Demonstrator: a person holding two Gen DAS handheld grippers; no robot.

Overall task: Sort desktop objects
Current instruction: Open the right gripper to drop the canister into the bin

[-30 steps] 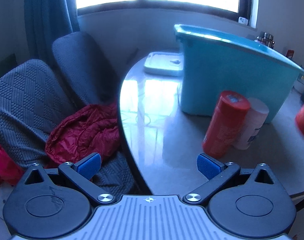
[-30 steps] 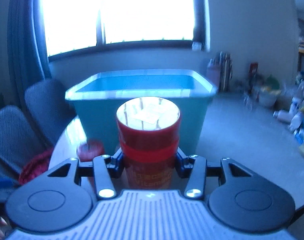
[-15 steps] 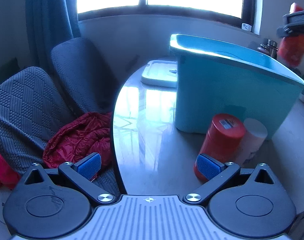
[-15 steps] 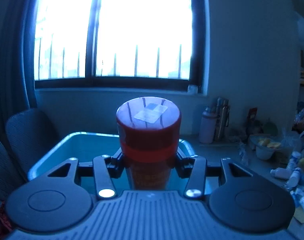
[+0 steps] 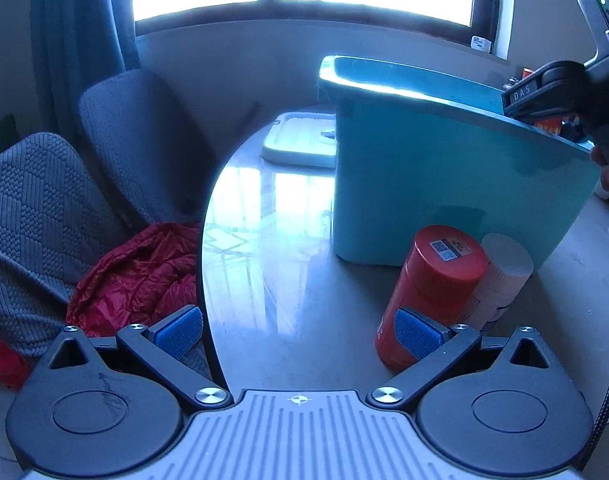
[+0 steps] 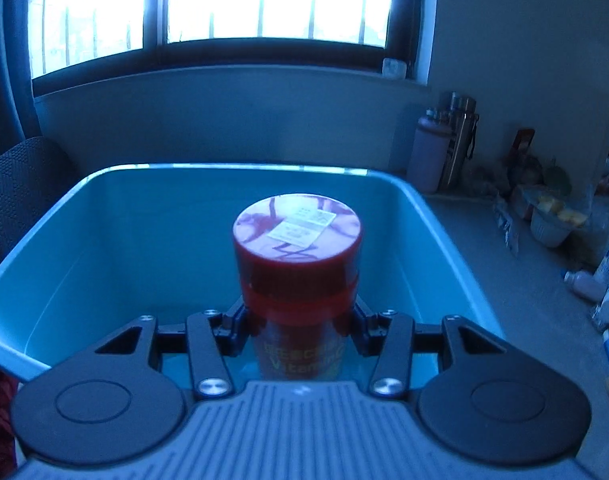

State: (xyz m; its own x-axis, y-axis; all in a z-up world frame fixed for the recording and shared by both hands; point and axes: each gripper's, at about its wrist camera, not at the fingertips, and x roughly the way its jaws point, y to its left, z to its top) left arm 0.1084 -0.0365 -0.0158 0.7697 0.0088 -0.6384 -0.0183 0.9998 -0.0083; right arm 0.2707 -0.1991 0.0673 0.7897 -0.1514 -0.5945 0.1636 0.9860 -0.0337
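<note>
My right gripper is shut on a red-capped vitamin bottle and holds it upright over the open teal bin. In the left wrist view the right gripper shows above the bin's far right rim. My left gripper is open and empty, low over the table's edge. A second red bottle and a white bottle stand together in front of the bin, just beyond the left gripper's right fingertip.
A white lid lies on the table behind the bin's left side. Grey chairs with a red jacket stand left of the table edge. Flasks and several small bottles crowd the right.
My right gripper lifted the red bottle from in front of the bin to above it, then tilted down over its inside. My left gripper drew back a little from the two bottles.
</note>
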